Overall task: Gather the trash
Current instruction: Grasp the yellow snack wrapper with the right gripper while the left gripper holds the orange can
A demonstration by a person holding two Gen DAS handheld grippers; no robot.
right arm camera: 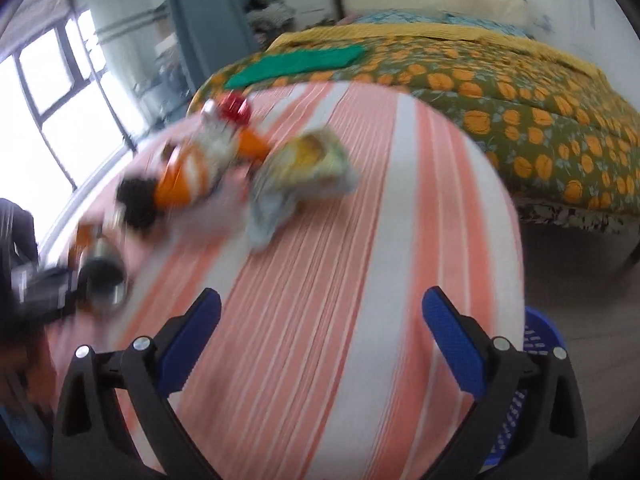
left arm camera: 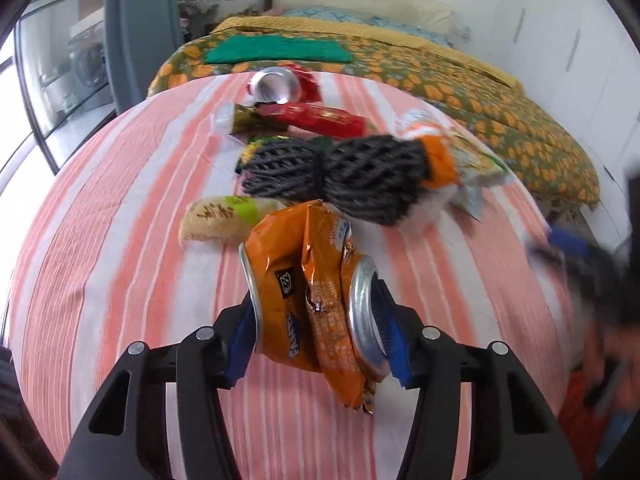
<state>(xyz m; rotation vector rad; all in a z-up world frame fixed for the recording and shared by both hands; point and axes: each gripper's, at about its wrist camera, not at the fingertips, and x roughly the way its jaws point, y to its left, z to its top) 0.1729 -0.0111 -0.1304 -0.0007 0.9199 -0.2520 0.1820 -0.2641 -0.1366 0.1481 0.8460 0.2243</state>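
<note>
L jaws clamp crushed orange can [left arm camera: 316,300]; R jaws wide, empty. Trash pile [right arm camera: 224,168] blurred.

We are seeing a crushed orange soda can [left arm camera: 312,300] lying sideways at six o'clock, its silver ends pressed between the blue pads, with a crumpled orange wrapper [left arm camera: 344,364] hanging against it. Just beyond, toward twelve o'clock, a dark foam net [left arm camera: 340,176] is lying bunched across an orange-and-white packet [left arm camera: 440,160]. A pale rice-cracker packet [left arm camera: 224,220] is lying at ten o'clock of the can. Farther off, a red wrapper [left arm camera: 316,118] and a red can [left arm camera: 280,86] are resting on their sides.
</note>
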